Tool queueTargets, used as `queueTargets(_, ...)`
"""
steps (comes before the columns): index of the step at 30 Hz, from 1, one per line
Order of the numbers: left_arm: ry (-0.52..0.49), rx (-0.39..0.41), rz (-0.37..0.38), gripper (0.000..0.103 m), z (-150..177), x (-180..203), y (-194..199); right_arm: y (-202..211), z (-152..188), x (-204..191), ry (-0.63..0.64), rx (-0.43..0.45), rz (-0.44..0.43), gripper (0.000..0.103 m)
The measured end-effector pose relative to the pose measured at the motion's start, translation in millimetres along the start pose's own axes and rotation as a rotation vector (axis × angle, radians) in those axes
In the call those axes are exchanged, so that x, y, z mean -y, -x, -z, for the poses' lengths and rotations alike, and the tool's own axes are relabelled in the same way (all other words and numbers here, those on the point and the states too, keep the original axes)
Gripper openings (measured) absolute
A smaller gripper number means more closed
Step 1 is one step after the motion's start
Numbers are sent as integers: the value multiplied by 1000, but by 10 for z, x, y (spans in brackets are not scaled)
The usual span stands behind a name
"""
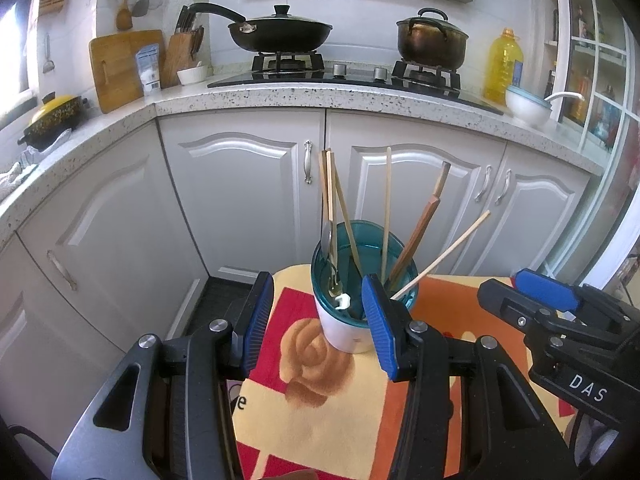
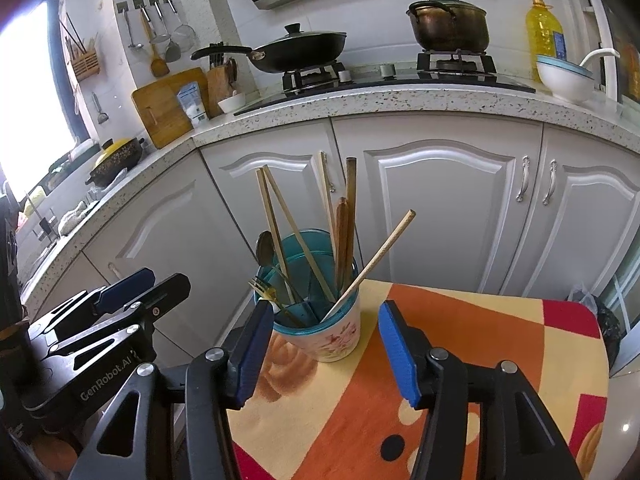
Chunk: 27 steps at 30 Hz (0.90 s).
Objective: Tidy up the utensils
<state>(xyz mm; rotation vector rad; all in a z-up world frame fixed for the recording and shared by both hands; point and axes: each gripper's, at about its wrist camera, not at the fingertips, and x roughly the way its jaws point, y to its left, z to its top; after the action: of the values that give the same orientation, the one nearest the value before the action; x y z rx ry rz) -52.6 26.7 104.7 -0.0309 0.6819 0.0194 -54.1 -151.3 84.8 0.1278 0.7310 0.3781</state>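
Observation:
A white utensil holder with a teal insert (image 1: 352, 320) (image 2: 332, 332) stands on a small table with a colourful cloth (image 1: 320, 392) (image 2: 460, 360). It holds several wooden chopsticks (image 1: 386, 216) (image 2: 372, 260), a dark wooden spoon handle (image 1: 420, 228) (image 2: 344, 236), a metal spoon (image 1: 327, 240) (image 2: 266, 248) and a gold fork (image 2: 266, 292). My left gripper (image 1: 316, 320) is open and empty, just in front of the holder. My right gripper (image 2: 326, 354) is open and empty, also in front of the holder. Each gripper shows in the other's view (image 1: 560, 320) (image 2: 108, 320).
White cabinets (image 1: 240, 200) stand close behind the table under a speckled counter (image 1: 320, 100). On the hob sit a black pan (image 1: 280, 32) and a dark pot (image 1: 432, 40). An oil bottle (image 1: 504, 64) and a white bowl (image 1: 528, 104) stand at the right.

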Motion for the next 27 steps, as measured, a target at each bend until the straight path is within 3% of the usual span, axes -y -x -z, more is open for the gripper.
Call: queueTargets(27, 5, 1, -7, 45, 22, 2, 53, 10, -44, 11, 10, -4, -2, 57)
